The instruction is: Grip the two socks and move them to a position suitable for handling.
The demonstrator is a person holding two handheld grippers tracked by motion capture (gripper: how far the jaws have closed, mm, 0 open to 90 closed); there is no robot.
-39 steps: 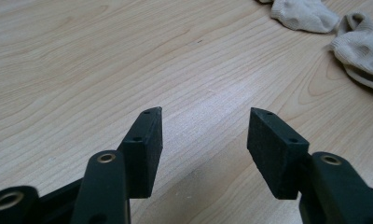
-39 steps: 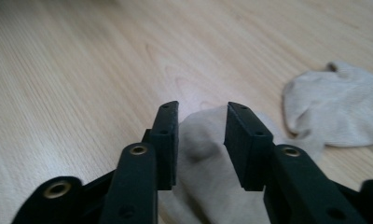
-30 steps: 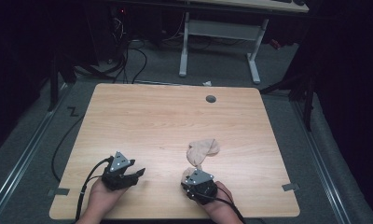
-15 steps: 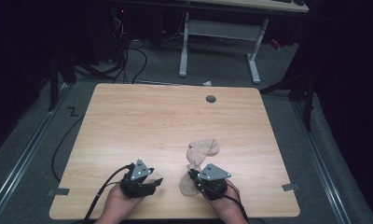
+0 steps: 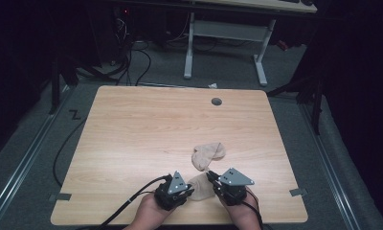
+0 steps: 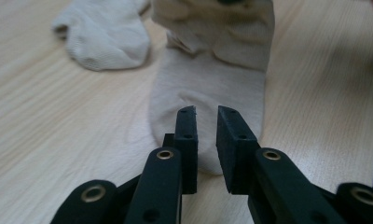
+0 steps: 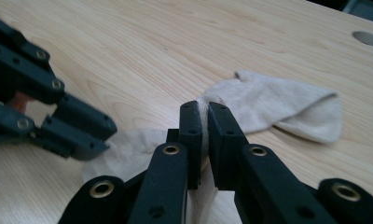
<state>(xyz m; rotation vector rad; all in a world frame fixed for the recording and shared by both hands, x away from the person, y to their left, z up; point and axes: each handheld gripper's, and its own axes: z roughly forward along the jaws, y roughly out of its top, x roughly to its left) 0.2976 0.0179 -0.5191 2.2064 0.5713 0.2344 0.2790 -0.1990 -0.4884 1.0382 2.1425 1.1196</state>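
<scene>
Table: a pale wood table (image 5: pixel 146 139) with a round cable hole (image 5: pixel 216 101) near its far edge; both of the person's hands come in at the near edge, close together.

Near sock: a beige sock (image 5: pixel 201 186) lies on the table just inside the near edge, between the two grippers. From the left gripper view its long axis runs straight away from the jaws, rounded end toward them, the far end lifted off the wood (image 6: pixel 208 88).

Far sock: a second sock (image 5: pixel 208 155) sits just beyond the first, toward the table's middle, folded into a soft lump. In the right gripper view it stretches off to the right (image 7: pixel 278 105). I cannot tell whether the two touch.

Right gripper: the right gripper (image 5: pixel 212 178) has its jaws pressed onto a pinch of the near sock's fabric, which shows as a thin pale strip between them (image 7: pixel 204 122).

Left gripper: the left gripper (image 5: pixel 187 191) points at the near sock's rounded end with its jaws a narrow gap apart, nothing between them (image 6: pixel 207 140). They sit over the sock's edge; whether they touch it I cannot tell.

Floor: grey carpet with black cables (image 5: pixel 132 52) beyond the table.
</scene>
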